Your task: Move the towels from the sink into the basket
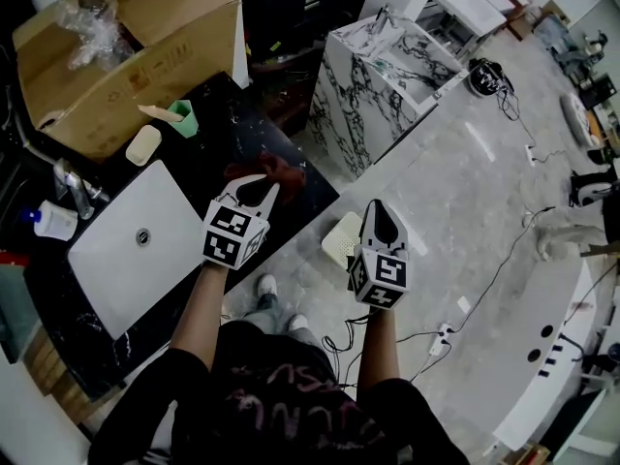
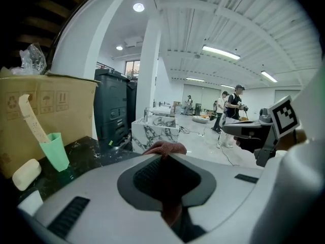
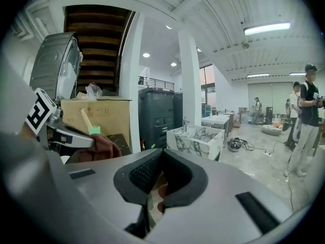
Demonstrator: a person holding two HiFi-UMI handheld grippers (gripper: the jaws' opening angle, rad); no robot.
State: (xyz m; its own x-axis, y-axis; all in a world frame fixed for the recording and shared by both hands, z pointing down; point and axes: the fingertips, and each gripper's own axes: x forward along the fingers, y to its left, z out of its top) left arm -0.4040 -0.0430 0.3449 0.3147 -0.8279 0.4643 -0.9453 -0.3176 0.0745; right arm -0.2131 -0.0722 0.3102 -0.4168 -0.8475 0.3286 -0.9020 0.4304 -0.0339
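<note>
Jaws of left gripper [image 1: 262, 188] pinched on reddish towel [image 1: 281, 170], above the black table [image 1: 218, 129] edge; white basket [image 1: 339, 241] rightward and lower, on the floor, beside right gripper [image 1: 380, 213], its jaws together, seemingly empty

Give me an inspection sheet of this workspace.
Surface: black speckled counter with white sink, no towel seen in it.
Job's things: red-brown towel in left gripper; white basket on the floor.
Clutter: cardboard box, green cup, soap, bottle.
Grippers: left gripper shut on towel; right gripper jaws together.
Cables: several across the floor.
Surroundings: marbled cabinet; people far off.
</note>
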